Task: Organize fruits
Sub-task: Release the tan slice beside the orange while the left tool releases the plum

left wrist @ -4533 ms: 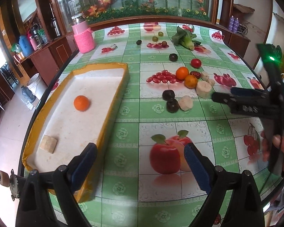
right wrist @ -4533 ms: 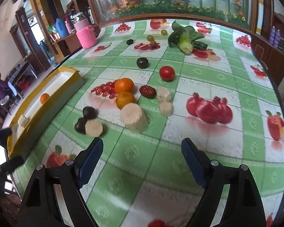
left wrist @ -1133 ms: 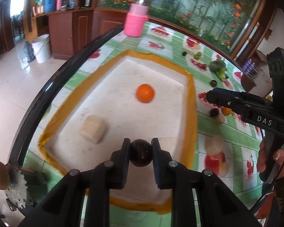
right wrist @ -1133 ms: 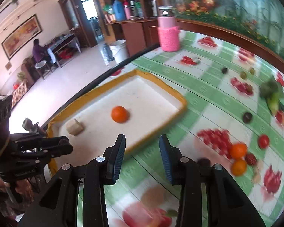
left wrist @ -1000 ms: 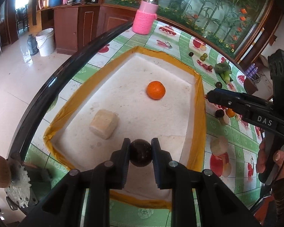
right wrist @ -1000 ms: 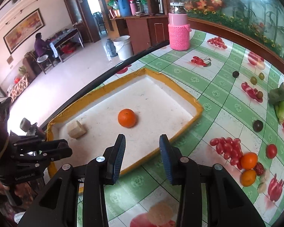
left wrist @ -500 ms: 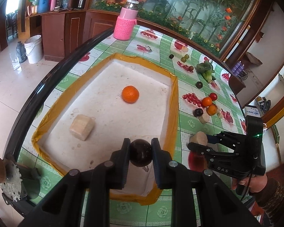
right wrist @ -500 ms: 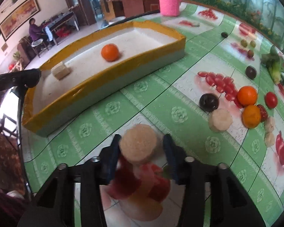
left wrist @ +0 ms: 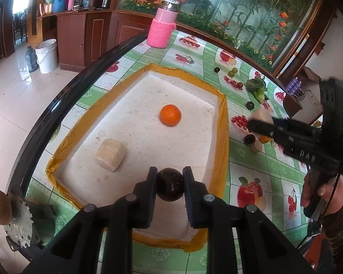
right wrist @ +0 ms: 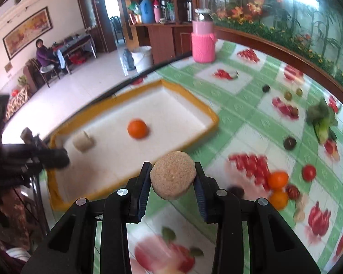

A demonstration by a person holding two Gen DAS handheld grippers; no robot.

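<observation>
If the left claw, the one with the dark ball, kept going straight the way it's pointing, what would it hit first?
Probably the white floor of the tray. The left claw, shut on the dark round fruit, points down into the tray's near end, between the tan block and the right wall. Depth is hard to judge.
</observation>
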